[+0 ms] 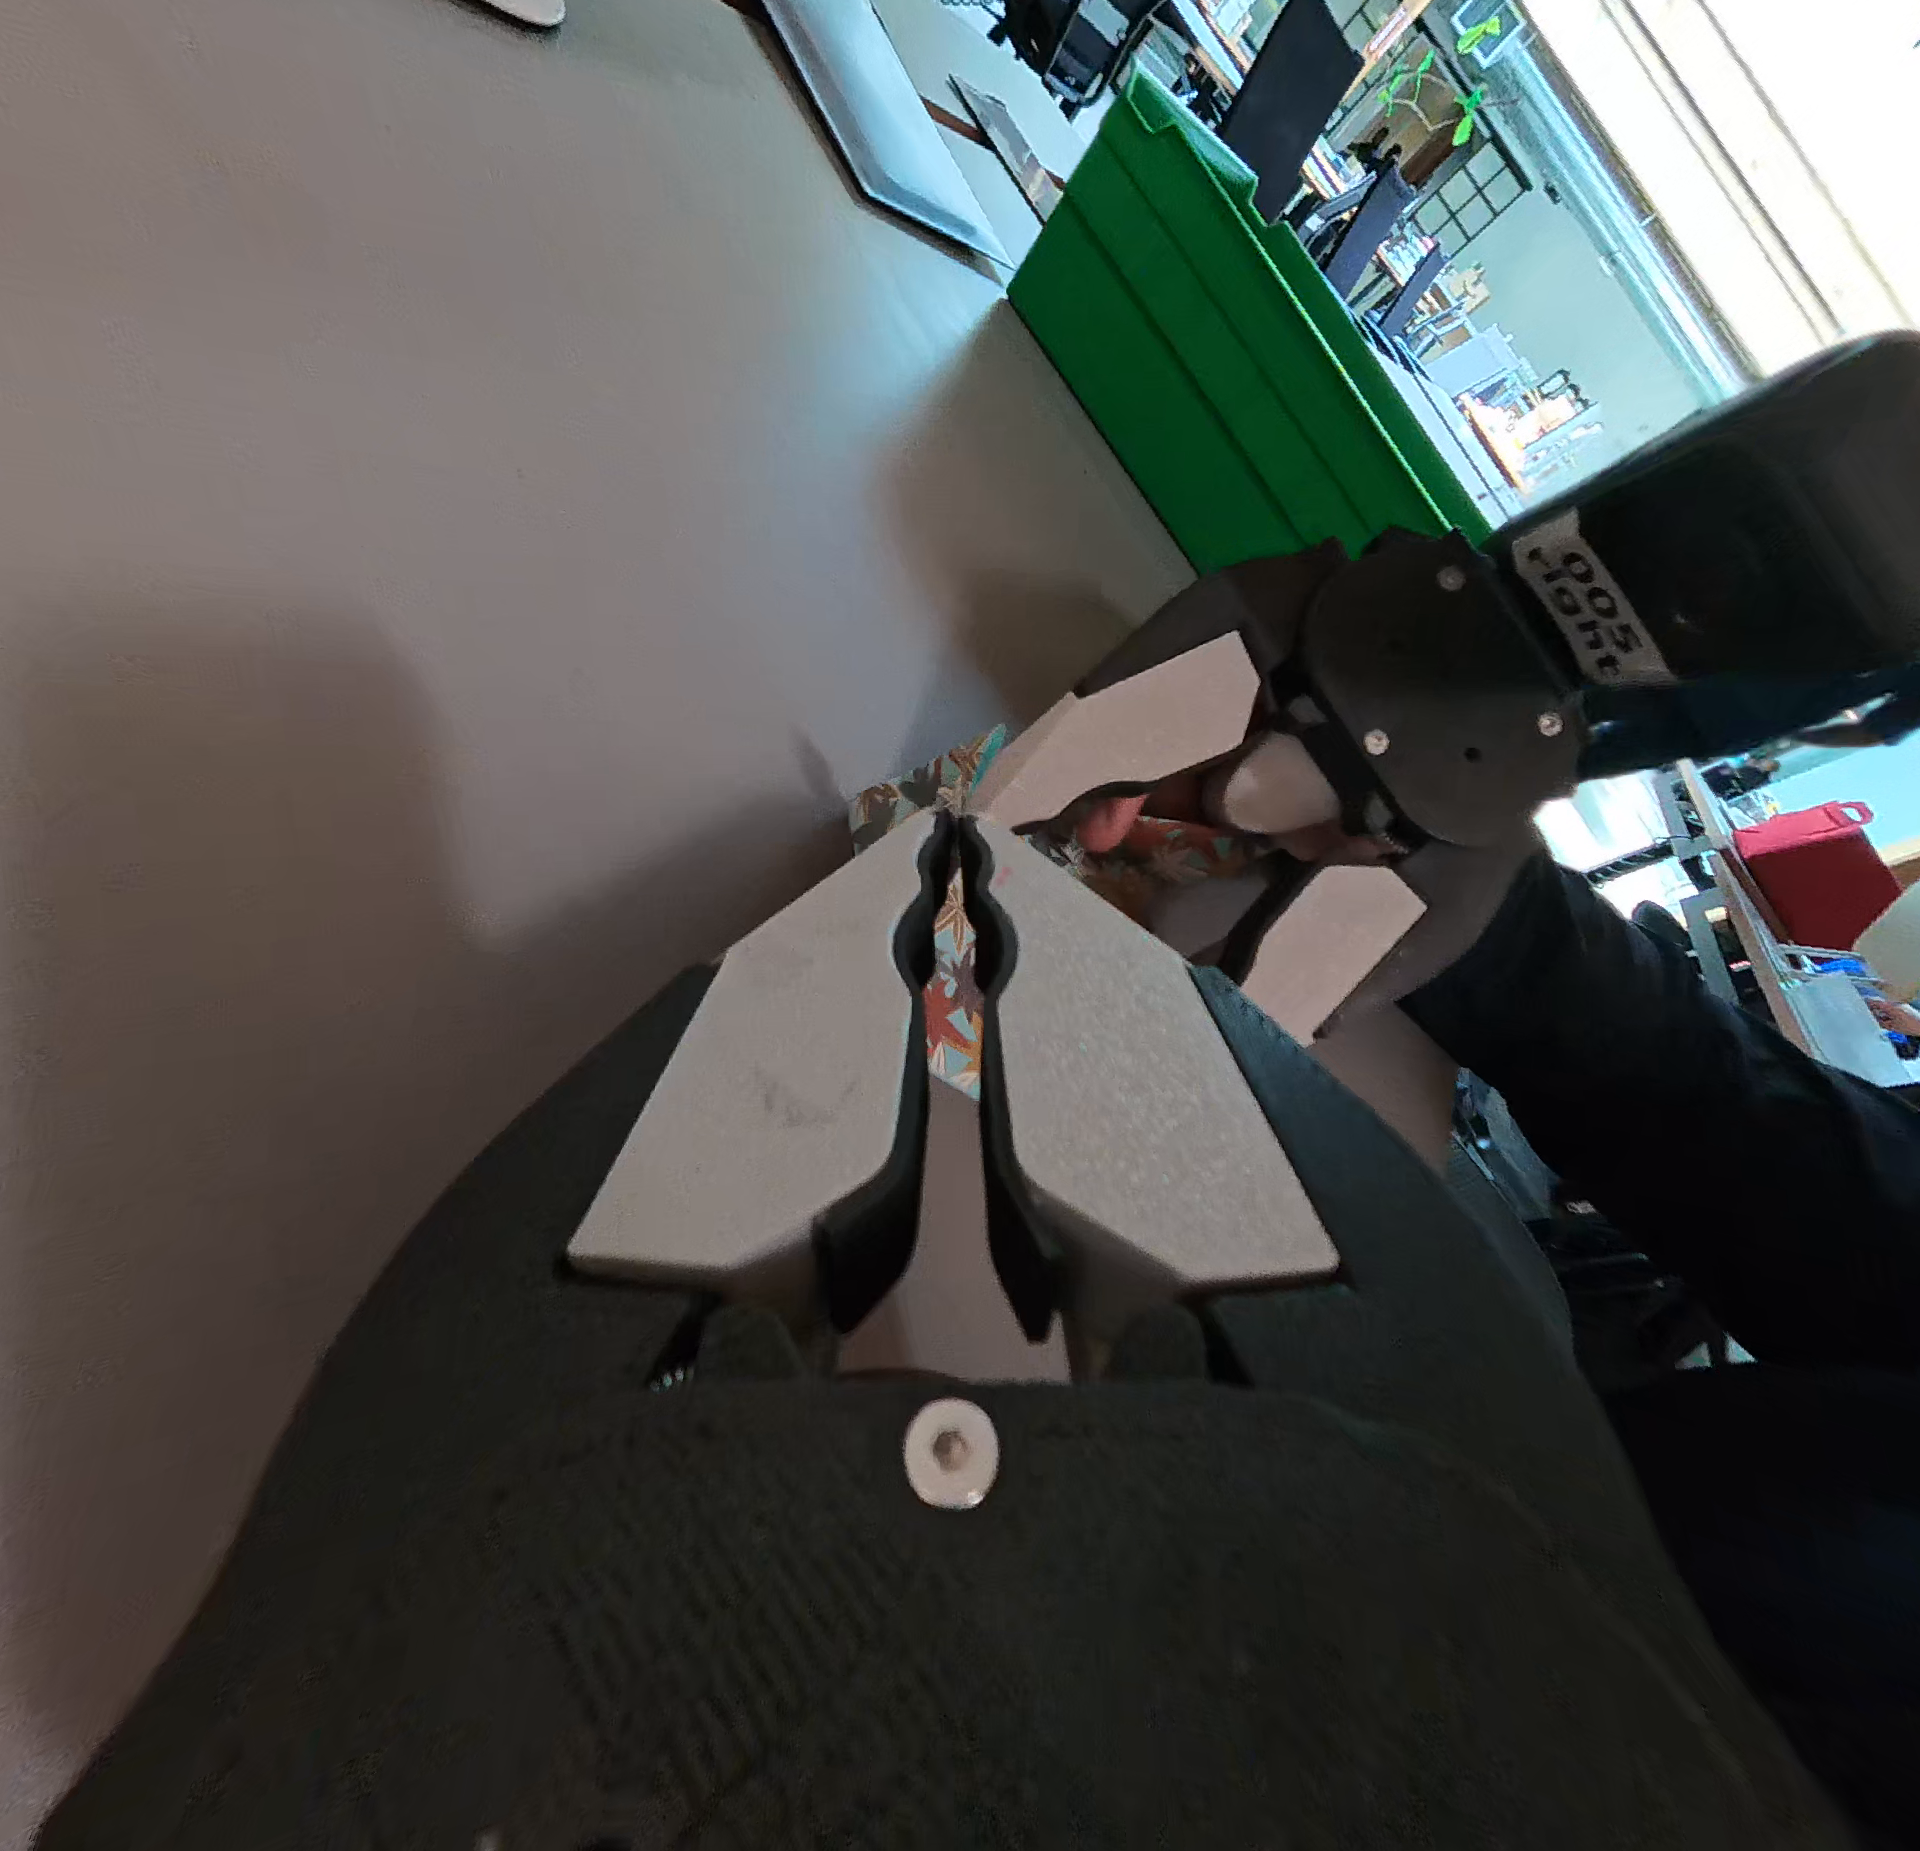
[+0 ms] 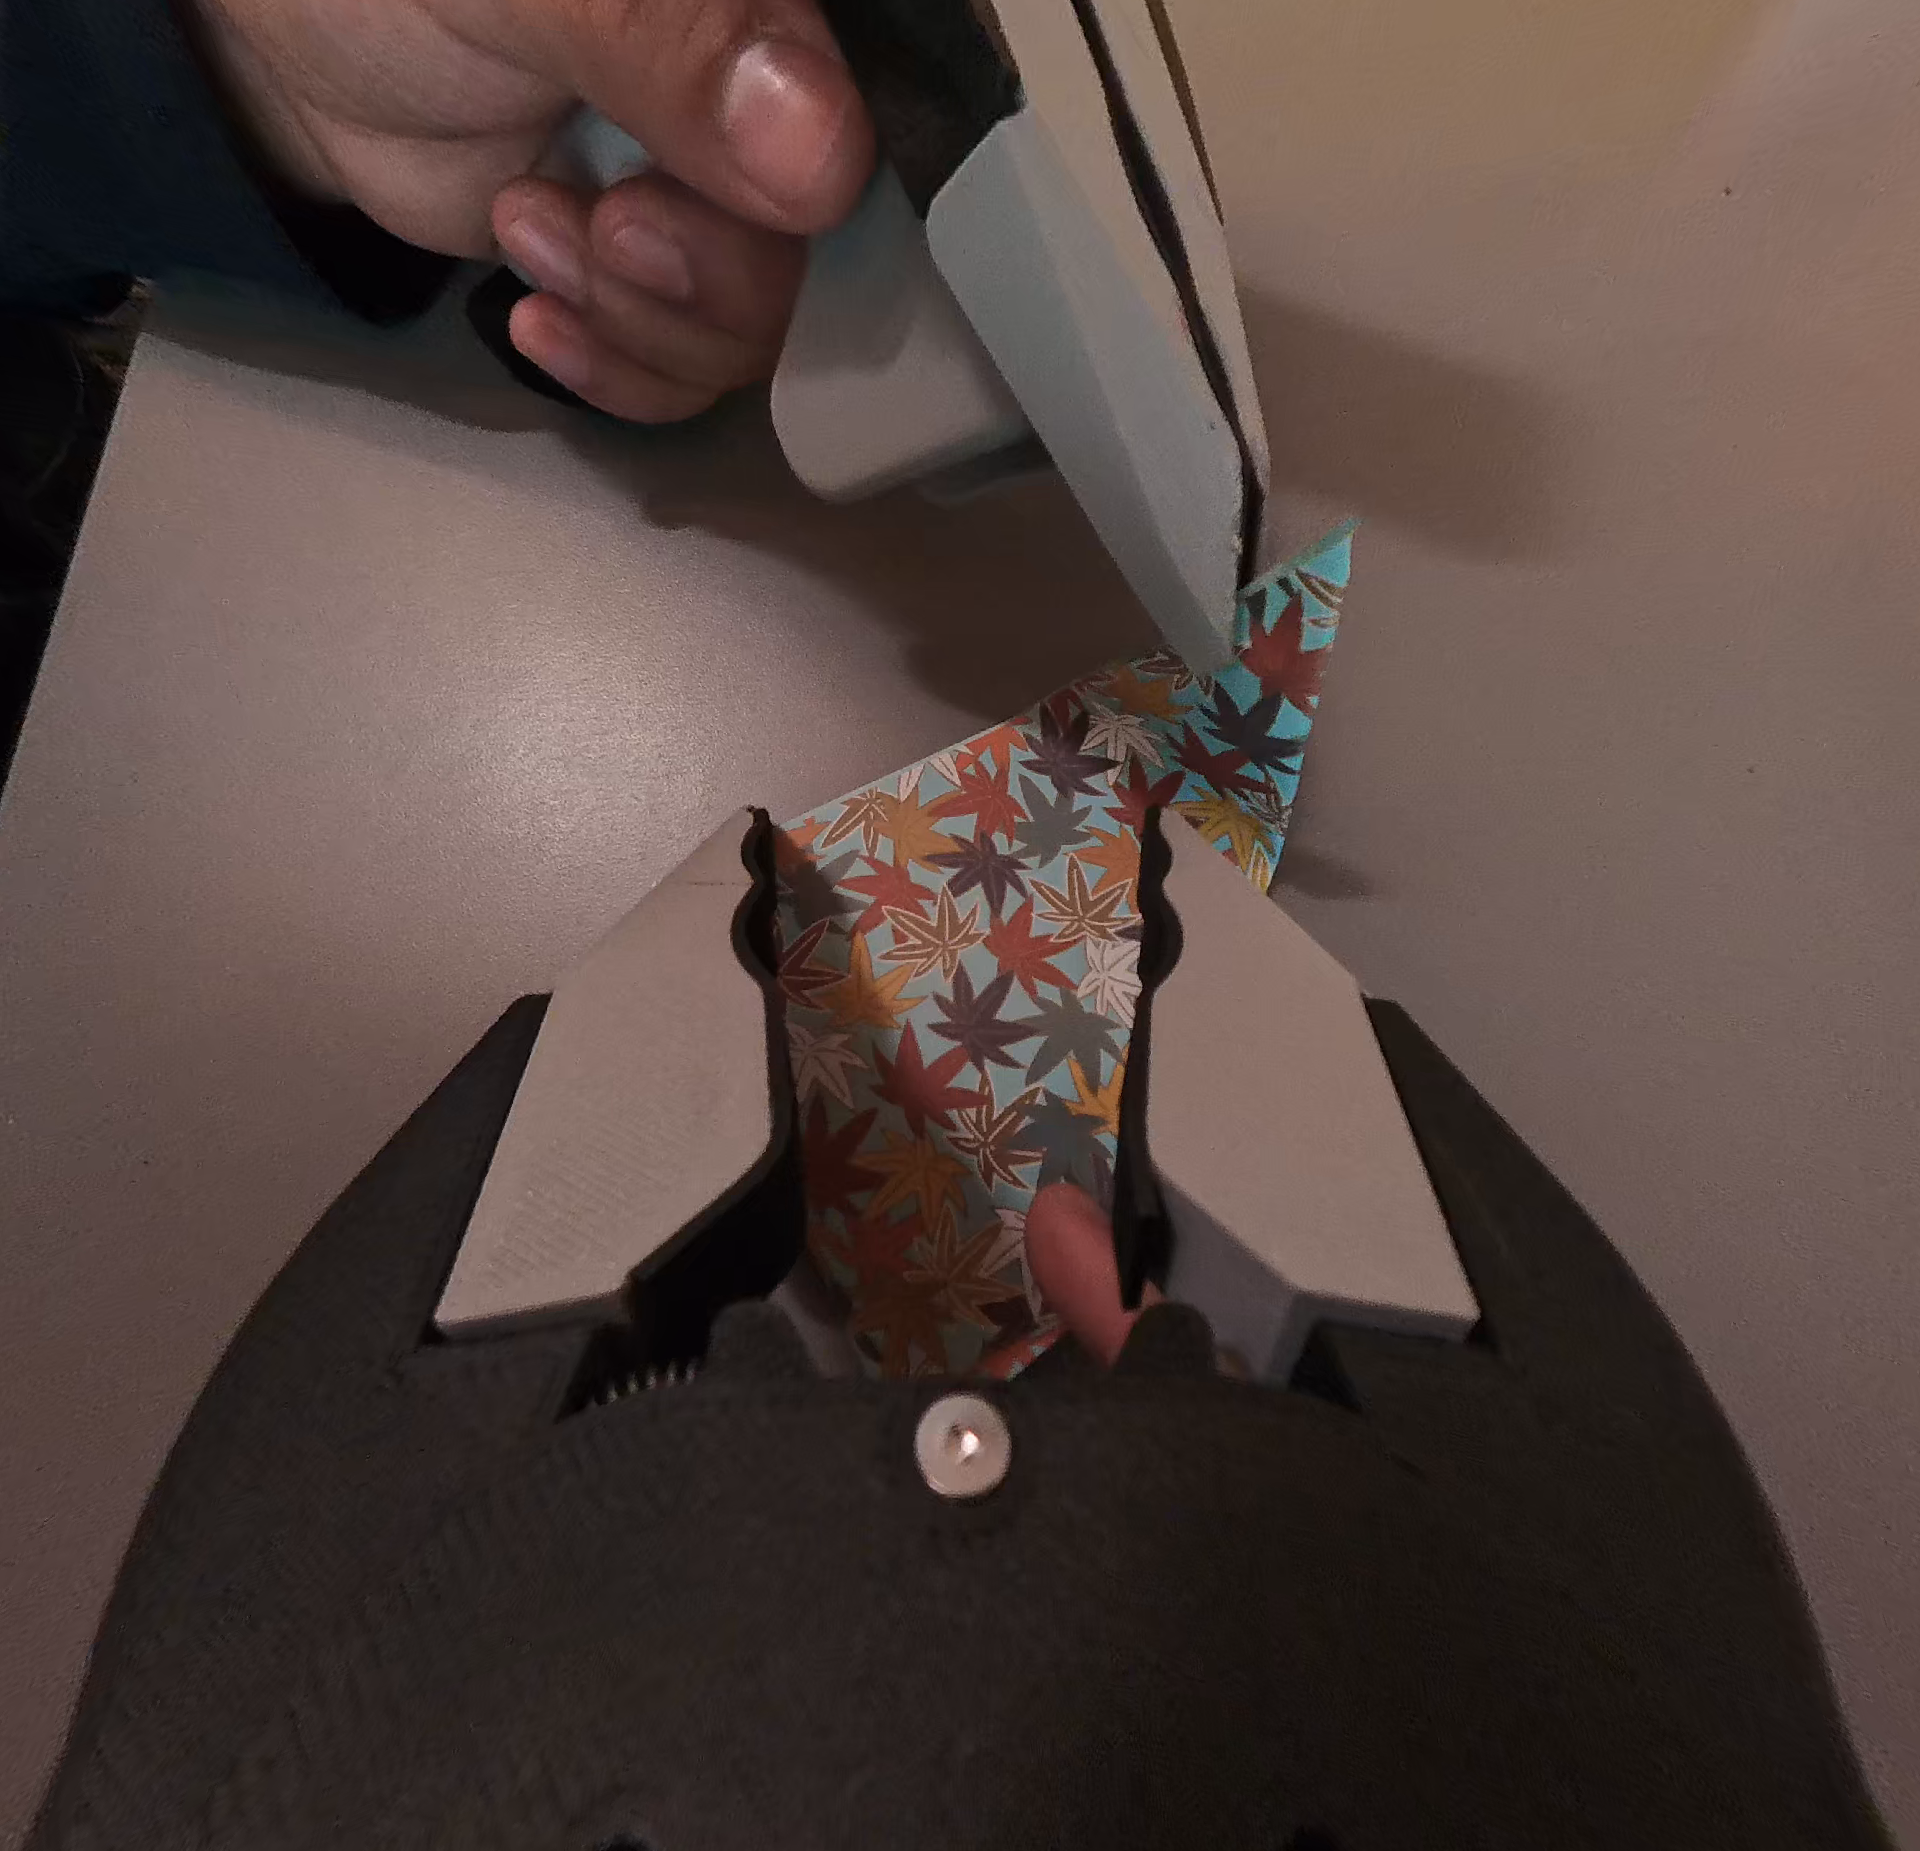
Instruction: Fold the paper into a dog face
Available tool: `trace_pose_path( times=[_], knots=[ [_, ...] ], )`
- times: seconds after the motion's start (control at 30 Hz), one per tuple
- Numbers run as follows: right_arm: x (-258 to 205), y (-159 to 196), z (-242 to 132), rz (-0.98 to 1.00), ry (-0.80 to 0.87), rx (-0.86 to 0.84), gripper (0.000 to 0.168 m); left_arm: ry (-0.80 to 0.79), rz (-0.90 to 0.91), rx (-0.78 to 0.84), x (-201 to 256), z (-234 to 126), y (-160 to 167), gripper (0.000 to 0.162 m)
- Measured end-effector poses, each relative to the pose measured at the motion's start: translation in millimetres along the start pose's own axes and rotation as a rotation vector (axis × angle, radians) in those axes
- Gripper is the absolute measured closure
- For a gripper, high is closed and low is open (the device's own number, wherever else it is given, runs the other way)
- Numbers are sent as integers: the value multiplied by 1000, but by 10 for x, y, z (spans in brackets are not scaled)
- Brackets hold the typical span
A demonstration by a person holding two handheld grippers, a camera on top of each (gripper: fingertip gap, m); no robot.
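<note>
matte tool (image 2: 1242, 565) pinches leaf-print paper (image 2: 966, 980)

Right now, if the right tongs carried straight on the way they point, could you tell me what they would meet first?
Probably the leaf-patterned paper lying between its open fingers on the grey table. The left tongs, pinching the paper's far corner, sit beyond. Depth is hard to judge.

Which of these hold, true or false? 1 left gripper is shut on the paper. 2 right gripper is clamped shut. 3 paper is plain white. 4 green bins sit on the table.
1. True: the left gripper pinches a corner of the paper.
2. False: the right gripper is open, fingers either side of the paper.
3. False: it has a coloured leaf pattern.
4. True: green bins stand on the table beyond the grippers.
</note>
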State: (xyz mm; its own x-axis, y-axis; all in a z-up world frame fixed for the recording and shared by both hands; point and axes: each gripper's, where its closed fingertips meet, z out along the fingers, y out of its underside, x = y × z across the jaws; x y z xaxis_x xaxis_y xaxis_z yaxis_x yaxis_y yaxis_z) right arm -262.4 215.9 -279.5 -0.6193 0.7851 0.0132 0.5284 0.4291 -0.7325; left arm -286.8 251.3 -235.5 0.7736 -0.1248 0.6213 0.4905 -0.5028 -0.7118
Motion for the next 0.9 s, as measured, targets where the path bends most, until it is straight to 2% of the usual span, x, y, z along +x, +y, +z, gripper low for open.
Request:
trace_pose_path(
  times=[0.33,0.5,0.6,0.7,0.9],
  knots=[
    [-38,3,3,-11,-21,-2,94,-12,-2,-1,-63,35,-63,157],
    [-65,9,6,-24,-29,-8,87,-3,5,-42,-57,75,-24,147],
    [-85,13,7,-30,-37,-13,84,-46,36,-30,-102,76,-54,162],
    [-92,26,-5,-35,-41,-22,82,-127,76,-19,-216,28,-91,162],
    [-122,72,-51,-50,-55,-45,82,-134,76,-40,-219,37,-41,162]
  ],
)
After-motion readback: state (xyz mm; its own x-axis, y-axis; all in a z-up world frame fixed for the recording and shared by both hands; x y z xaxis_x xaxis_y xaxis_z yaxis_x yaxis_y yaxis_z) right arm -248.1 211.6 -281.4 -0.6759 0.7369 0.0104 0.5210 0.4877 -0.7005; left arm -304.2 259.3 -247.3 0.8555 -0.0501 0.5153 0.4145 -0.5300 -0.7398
